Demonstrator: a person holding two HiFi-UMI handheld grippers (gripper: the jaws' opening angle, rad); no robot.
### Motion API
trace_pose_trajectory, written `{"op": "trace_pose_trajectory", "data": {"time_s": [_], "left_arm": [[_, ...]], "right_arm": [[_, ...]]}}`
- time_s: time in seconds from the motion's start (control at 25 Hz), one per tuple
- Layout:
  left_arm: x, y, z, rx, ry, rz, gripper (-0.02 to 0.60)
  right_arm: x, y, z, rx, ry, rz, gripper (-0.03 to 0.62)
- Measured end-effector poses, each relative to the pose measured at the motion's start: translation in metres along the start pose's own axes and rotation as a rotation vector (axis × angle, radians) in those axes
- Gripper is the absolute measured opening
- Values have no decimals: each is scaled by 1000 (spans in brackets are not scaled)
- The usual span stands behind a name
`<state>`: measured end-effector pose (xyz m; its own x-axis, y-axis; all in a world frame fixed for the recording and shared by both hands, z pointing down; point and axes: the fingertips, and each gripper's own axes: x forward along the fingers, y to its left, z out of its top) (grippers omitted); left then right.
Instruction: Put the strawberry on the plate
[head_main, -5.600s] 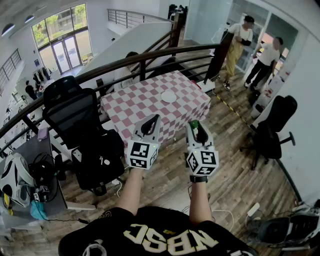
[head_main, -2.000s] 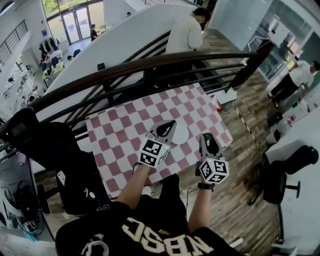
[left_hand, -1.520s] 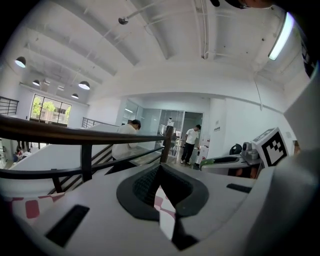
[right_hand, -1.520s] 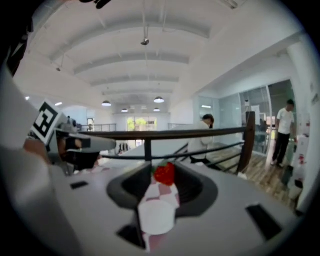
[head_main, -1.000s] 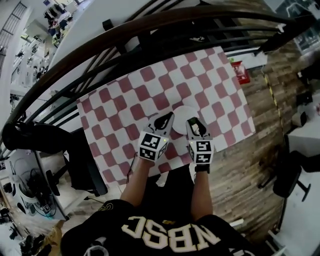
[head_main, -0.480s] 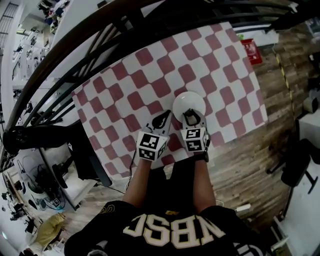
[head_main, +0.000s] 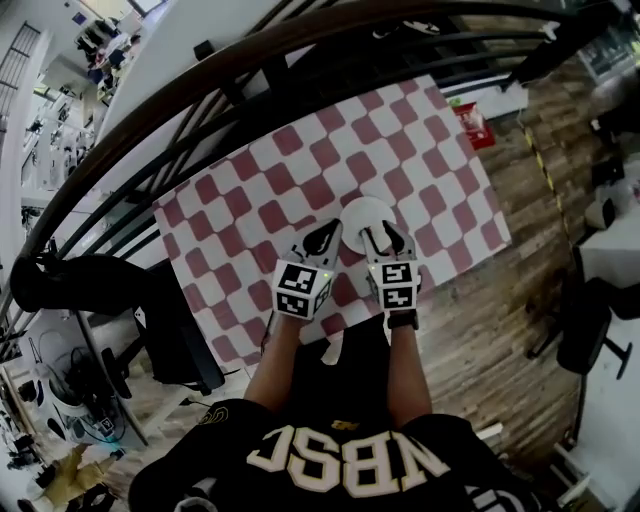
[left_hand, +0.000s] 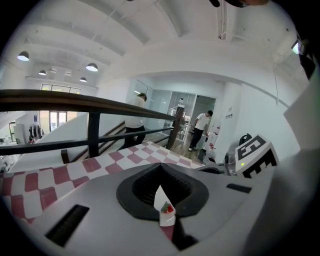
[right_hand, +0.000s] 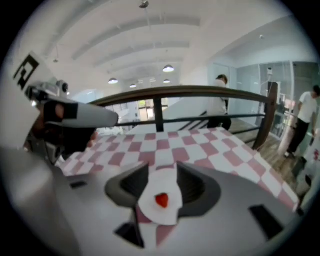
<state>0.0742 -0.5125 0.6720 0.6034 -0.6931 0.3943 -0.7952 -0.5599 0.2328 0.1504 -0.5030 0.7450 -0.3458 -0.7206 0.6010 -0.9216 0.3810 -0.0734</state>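
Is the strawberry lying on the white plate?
Yes, in the right gripper view the red strawberry rests on the white plate, near its middle.

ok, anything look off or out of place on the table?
Nothing stands out. The strawberry lies on the white plate, which sits flat on the checkered tablecloth; the right gripper's jaws are opening around it.

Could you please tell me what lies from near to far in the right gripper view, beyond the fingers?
The plate with the strawberry on it → checkered tablecloth → dark railing → person in white.
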Motion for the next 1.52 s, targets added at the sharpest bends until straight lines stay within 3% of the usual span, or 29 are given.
{"op": "trace_pose_trajectory", "data": {"time_s": [0.16, 0.32, 0.48, 0.64, 0.84, 1.2, 1.52], "left_arm": [[-22, -13, 41, 31, -81, -25, 14], [-45, -32, 85, 84, -185, -57, 14], [-74, -48, 118, 118, -266, -88, 14], [-101, -58, 138, 145, -306, -106, 14], [-131, -66, 158, 174, -390, -124, 14], [-160, -89, 151, 217, -435, -183, 14], [-173, -90, 147, 193, -446, -214, 14]], "right_arm": [[-52, 5, 56, 47, -169, -46, 121], [-104, 4, 108, 8, -335, -165, 69], [-151, 19, 146, 4, -464, -210, 29], [-181, 39, 157, 72, -472, -185, 18], [-211, 58, 166, 20, -535, -238, 18], [-238, 72, 149, 9, -543, -301, 18], [-244, 87, 146, -20, -524, -334, 20]]}}
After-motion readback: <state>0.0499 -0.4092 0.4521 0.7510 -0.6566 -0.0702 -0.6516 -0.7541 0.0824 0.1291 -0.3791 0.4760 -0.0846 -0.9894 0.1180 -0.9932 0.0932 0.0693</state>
